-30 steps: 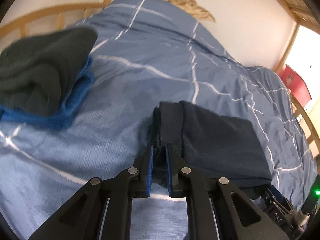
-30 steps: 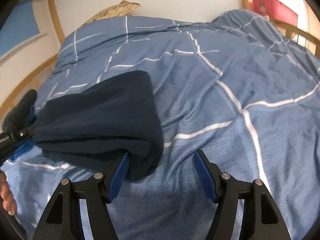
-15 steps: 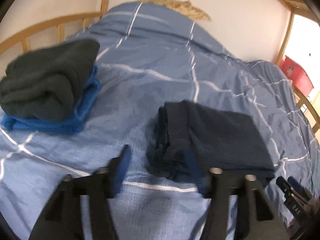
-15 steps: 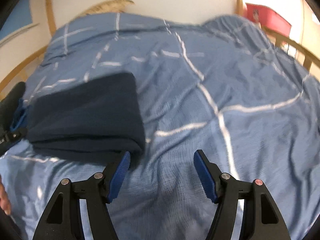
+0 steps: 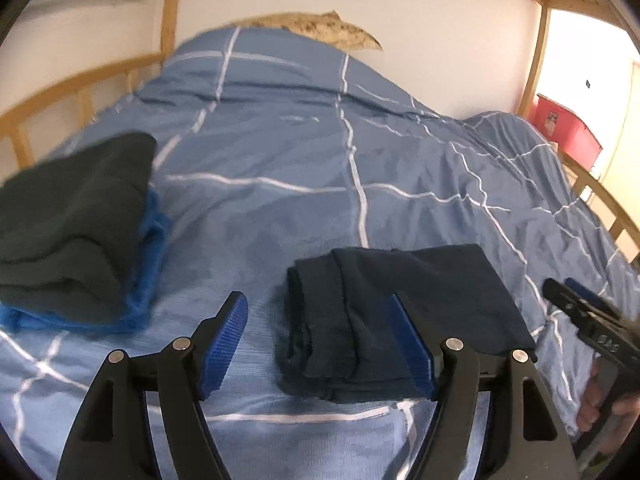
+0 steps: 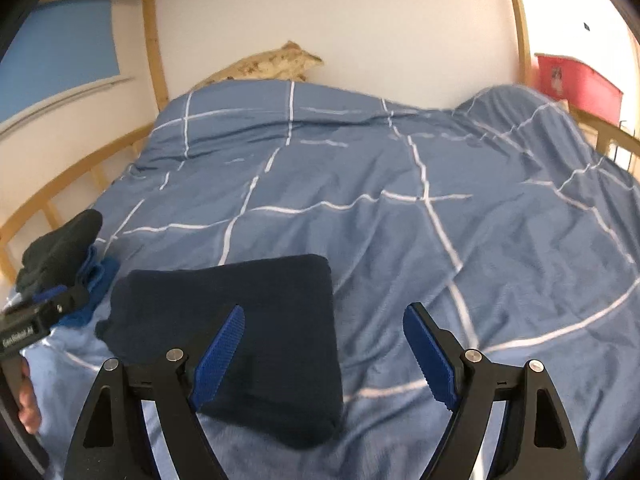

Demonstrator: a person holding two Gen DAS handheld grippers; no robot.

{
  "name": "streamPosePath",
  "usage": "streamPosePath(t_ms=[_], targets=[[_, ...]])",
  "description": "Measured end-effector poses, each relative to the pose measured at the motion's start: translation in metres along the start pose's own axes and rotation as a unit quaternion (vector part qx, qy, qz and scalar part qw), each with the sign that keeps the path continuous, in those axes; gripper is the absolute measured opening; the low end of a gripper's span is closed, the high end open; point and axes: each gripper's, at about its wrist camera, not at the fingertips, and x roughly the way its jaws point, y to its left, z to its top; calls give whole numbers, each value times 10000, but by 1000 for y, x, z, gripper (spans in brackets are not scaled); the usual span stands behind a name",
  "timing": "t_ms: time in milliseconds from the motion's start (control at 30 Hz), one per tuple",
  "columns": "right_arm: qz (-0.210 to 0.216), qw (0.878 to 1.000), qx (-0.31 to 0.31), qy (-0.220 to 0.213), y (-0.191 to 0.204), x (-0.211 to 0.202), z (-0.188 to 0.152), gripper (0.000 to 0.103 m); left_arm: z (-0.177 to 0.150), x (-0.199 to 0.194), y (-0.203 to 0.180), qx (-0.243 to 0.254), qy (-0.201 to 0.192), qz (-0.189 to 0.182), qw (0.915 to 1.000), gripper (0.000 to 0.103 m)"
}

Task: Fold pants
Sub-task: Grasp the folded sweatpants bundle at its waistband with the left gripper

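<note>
The dark navy pants point(image 5: 404, 312) lie folded into a compact rectangle on the blue checked duvet point(image 5: 312, 160), seen also in the right wrist view as the folded pants point(image 6: 240, 320). My left gripper point(image 5: 318, 344) hovers above their near left end, its jaws opening, and the pads press on nothing. My right gripper point(image 6: 320, 352) hangs above the pants' right end, jaws also opening, with only cloth and duvet lying below the gap. Each gripper shows at the edge of the other's view, held by a hand.
A stack of folded clothes, dark green on bright blue point(image 5: 76, 232), sits at the left by the wooden bed rail point(image 5: 80, 92). A patterned pillow point(image 5: 320, 28) lies at the far wall. A red box point(image 5: 568, 128) stands beyond the bed's right end.
My left gripper let go of the pants' edge and opened wide. Both grippers rose and drew back from the folded pants, which now rest flat on the duvet.
</note>
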Motion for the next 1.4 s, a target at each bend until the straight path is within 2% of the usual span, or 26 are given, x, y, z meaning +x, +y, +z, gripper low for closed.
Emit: streamPosePath(t_ms=[200, 333, 500, 700, 867, 1100, 1200, 1233, 1400], targets=[[139, 9998, 31, 158, 3, 33, -9, 82, -8, 32, 9, -290, 244, -127, 9992, 72], [214, 9993, 155, 253, 1, 46, -18, 82, -16, 46, 10, -262, 415, -156, 9987, 72], [242, 9979, 430, 414, -7, 58, -33, 82, -22, 54, 12, -312, 461, -204, 9982, 73], [351, 9975, 447, 429, -6, 62, -42, 82, -30, 62, 17, -391, 484, -307, 9976, 75], [347, 9973, 359, 530, -1, 70, -47, 82, -37, 70, 24, -590, 546, -499, 9955, 79], [487, 9954, 424, 711, -2, 82, -54, 81, -43, 81, 28, -796, 623, -781, 9918, 79], [561, 9950, 420, 710, -2, 83, -55, 76, -43, 84, 27, -956, 658, -926, 9889, 71], [608, 9946, 432, 716, -2, 83, -55, 76, -43, 84, 26, -1024, 693, -1058, 9867, 63], [870, 9913, 595, 791, -5, 91, -54, 72, -42, 90, 23, -1177, 785, -1144, 9833, 62]])
